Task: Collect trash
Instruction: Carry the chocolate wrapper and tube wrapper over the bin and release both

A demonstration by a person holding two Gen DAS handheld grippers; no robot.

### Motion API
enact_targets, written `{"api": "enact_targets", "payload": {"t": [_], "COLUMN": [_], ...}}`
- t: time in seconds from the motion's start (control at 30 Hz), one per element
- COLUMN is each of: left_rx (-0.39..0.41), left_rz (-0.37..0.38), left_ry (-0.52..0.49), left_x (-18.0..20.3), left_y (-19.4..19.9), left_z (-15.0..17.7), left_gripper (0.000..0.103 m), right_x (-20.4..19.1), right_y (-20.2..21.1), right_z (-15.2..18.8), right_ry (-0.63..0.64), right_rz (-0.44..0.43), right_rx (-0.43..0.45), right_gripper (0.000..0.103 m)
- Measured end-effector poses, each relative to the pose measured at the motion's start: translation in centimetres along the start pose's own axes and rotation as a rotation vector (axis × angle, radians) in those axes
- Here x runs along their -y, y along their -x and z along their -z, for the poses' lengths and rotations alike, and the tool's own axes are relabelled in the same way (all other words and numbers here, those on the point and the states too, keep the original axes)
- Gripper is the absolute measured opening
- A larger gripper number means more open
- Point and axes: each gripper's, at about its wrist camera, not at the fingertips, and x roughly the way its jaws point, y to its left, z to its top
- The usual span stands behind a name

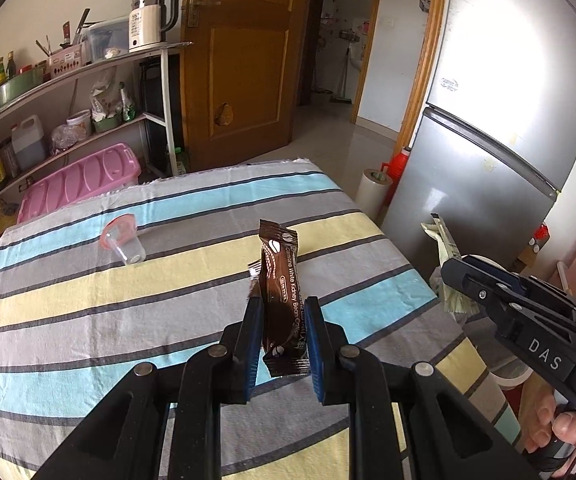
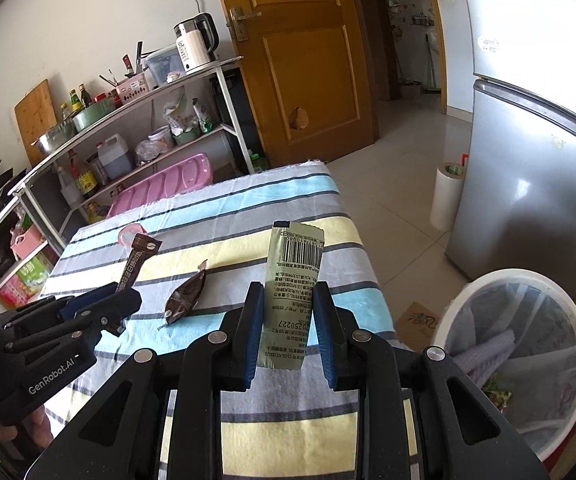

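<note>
My left gripper (image 1: 281, 308) is shut on a brown coffee sachet (image 1: 281, 280) and holds it upright above the striped tablecloth (image 1: 87, 300). My right gripper (image 2: 288, 294) is shut on a pale green sachet (image 2: 294, 280) with a barcode, held upright near the table's right edge. A second brown wrapper (image 2: 185, 298) lies on the cloth between the grippers. A small clear cup with a pink rim (image 1: 123, 244) lies on its side at the far left of the table. A white bin (image 2: 520, 352) with a liner stands on the floor to the right.
A metal shelf (image 1: 67, 76) with a kettle, bottles and bowls stands behind the table at the left. A pink lidded box (image 1: 83, 180) sits beyond the far edge. A silver fridge (image 1: 500, 140), a white roll (image 2: 446, 196) and a wooden door (image 1: 243, 52) lie to the right and back.
</note>
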Motion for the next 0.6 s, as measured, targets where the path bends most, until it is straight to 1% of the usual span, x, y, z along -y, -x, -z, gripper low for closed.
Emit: {"api": "enact_targets", "payload": {"t": [0.07,0.33,0.6], "left_rx": [0.006,0.012,-0.004], "left_rz": [0.007,0.072,0.148], "left_ry": [-0.024,-0.105,-0.197], "left_x": [1.3,6.3,12.5], "left_y": [0.0,-0.4,-1.5], "left_z": [0.0,-0.4,0.1], "left_gripper": [0.021,0.021,0.021], "right_x": [0.9,4.6,9.9], "right_y": [0.7,3.9,6.7], "right_z": [0.0,0.6,2.1], "right_ry": [-0.013,-0.046,-0.109], "right_rz": [0.013,0.096,0.185], "right_rx": [0.013,0.049,0.059], "right_gripper": [0.026,0.026,0.026]}}
